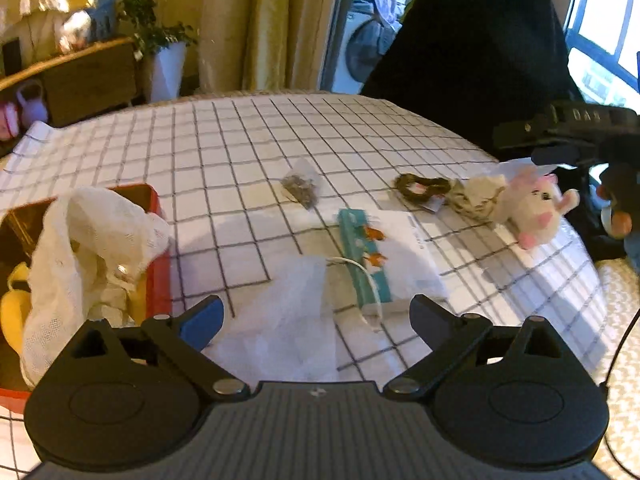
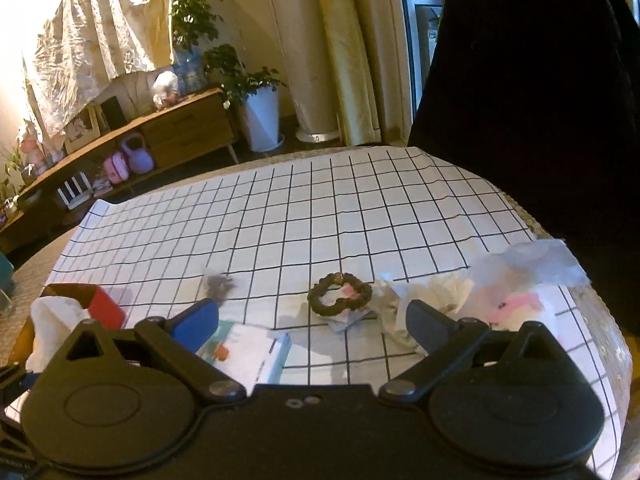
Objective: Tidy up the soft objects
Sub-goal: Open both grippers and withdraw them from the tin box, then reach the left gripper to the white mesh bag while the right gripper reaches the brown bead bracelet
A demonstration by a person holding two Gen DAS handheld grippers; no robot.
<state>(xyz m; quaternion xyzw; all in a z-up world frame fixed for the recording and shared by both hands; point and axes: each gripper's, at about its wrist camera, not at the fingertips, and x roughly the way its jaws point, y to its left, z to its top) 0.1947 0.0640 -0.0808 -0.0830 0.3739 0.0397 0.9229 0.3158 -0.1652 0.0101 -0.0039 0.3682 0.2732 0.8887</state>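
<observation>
White black-grid tablecloth [image 1: 256,152] is the sorting area. Red open box [image 1: 158,280] at its left edge collects soft items: white mesh cloth [image 1: 92,240] already draped in. White-pink plush toy [image 1: 532,208] and brown scrunchie [image 2: 340,294] lie unsorted at right. Left gripper [image 1: 316,316] and right gripper [image 2: 312,320]: jaws spread wide, nothing held, likely lining up next picks.
</observation>
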